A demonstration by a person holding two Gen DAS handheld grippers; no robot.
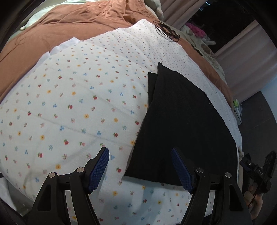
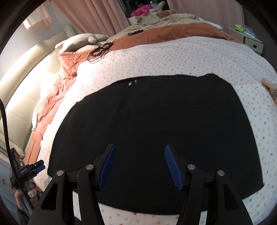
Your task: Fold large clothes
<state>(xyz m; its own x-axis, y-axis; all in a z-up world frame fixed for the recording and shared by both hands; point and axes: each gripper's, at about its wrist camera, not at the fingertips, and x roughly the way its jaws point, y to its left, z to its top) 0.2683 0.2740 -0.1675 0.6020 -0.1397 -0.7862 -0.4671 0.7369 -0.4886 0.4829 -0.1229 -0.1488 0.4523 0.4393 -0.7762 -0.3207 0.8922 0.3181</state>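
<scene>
A black garment lies folded flat on a white flower-print bedspread. In the right wrist view the black garment fills the middle, with two small metal snaps near its far edge. My left gripper hovers open above the garment's near left corner, nothing between its blue pads. My right gripper hangs open over the garment's near edge, its blue pads empty. The other gripper shows at the left wrist view's right edge, and the left gripper at the right wrist view's left edge.
A rust-orange duvet lies beyond the bedspread. A coiled black cable rests near the far edge. Pink curtains, piled soft toys and a cream bedside box stand behind the bed. A forearm shows at right.
</scene>
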